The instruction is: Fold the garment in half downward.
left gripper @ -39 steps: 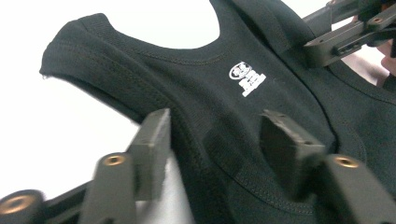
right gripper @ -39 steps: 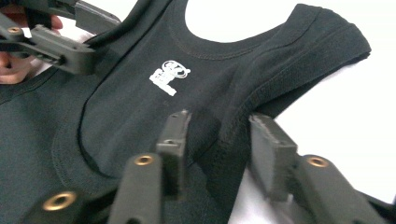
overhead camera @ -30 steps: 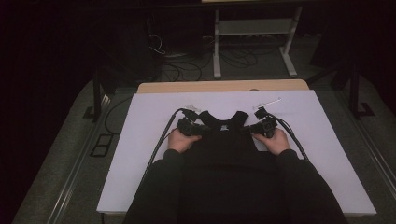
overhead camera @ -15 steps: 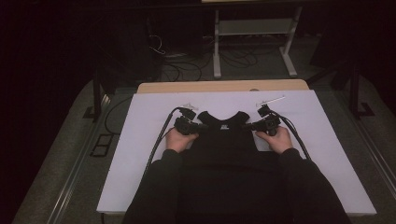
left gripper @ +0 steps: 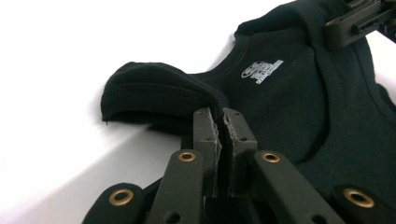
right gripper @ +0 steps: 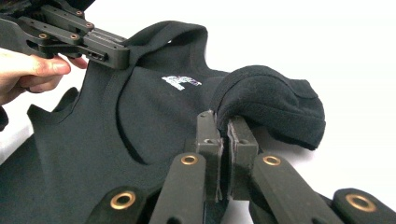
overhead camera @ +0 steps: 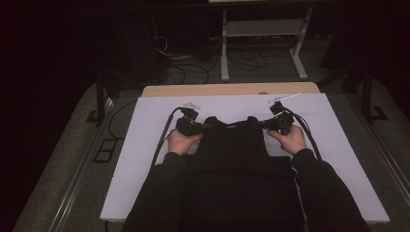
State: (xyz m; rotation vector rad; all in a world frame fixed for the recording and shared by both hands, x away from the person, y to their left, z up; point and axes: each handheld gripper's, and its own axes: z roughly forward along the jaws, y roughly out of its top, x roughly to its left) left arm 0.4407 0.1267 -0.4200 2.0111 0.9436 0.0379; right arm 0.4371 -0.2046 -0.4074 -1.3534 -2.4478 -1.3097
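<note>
From the high view a black vest point(overhead camera: 232, 145) lies on the white table point(overhead camera: 145, 145) before the person; the left gripper point(overhead camera: 205, 127) and right gripper point(overhead camera: 257, 124) each take one shoulder strap, likely to lift it evenly. In the left gripper view the left gripper point(left gripper: 220, 116) is pinched tight on a strap, the cloth point(left gripper: 154, 93) folding over its jaws. In the right gripper view the right gripper point(right gripper: 223, 119) is clamped on the other strap point(right gripper: 271, 100) the same way.
</note>
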